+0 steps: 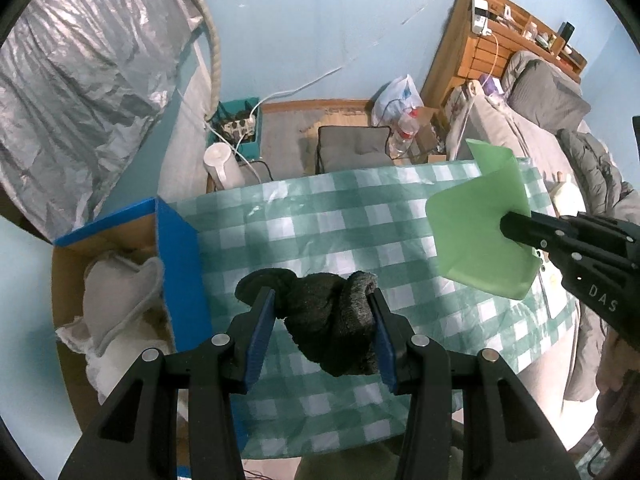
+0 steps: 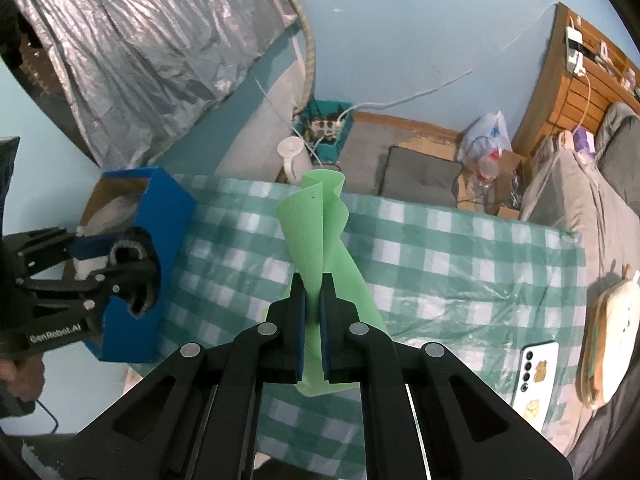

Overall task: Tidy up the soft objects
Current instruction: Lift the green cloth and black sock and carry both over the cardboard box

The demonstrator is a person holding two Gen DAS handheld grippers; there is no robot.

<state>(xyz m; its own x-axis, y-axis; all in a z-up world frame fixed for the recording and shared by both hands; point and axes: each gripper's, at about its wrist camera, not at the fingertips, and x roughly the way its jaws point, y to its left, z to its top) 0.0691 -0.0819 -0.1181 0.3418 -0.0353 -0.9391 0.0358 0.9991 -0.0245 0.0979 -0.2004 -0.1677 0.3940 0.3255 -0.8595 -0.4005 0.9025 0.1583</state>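
My left gripper [image 1: 322, 300] is shut on a dark grey knitted sock [image 1: 332, 320] and holds it above the green checked tablecloth [image 1: 320, 220], just right of the blue box [image 1: 180, 264]. The sock also shows in the right wrist view [image 2: 136, 276], in front of the blue box [image 2: 168, 216]. My right gripper [image 2: 313, 284] is shut on a green foam sheet [image 2: 312, 232] that curls upward above the cloth. The sheet and right gripper [image 1: 508, 228] also show at the right in the left wrist view, the green foam sheet [image 1: 472, 224] bent.
The blue box holds a grey slipper [image 1: 116, 300] and white soft things. A phone [image 2: 536, 380] and a cream plush item [image 2: 612, 332] lie at the table's right end. Beyond the table are a floor cushion [image 1: 352, 148], a white fan [image 1: 222, 166], bottles and a bed.
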